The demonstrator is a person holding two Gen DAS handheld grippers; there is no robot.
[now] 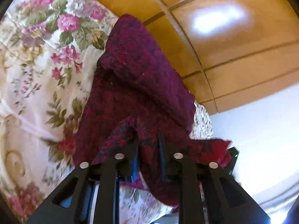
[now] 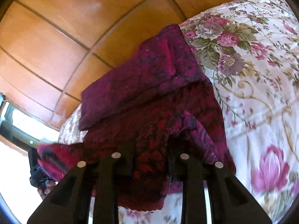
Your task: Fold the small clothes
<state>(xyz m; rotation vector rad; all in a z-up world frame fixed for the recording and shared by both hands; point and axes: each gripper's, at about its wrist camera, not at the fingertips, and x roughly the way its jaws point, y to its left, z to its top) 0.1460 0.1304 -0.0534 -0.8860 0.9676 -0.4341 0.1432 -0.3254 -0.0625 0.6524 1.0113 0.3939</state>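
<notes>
The black two-finger left gripper (image 1: 147, 140) and right gripper (image 2: 151, 145) each pinch a bunched edge of the dark red patterned cloth garment (image 1: 130, 85), lifted over the floral white bedspread (image 1: 37, 56) beside wooden panelling (image 1: 233, 46).

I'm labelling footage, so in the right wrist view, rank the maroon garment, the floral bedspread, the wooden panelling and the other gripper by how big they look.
1. wooden panelling and floral bedspread: alike, unranked.
2. maroon garment, nearer the camera.
3. left tongs, only partly visible.

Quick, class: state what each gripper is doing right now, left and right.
Left gripper: closed on the maroon garment.
Right gripper: closed on the same garment.
</notes>
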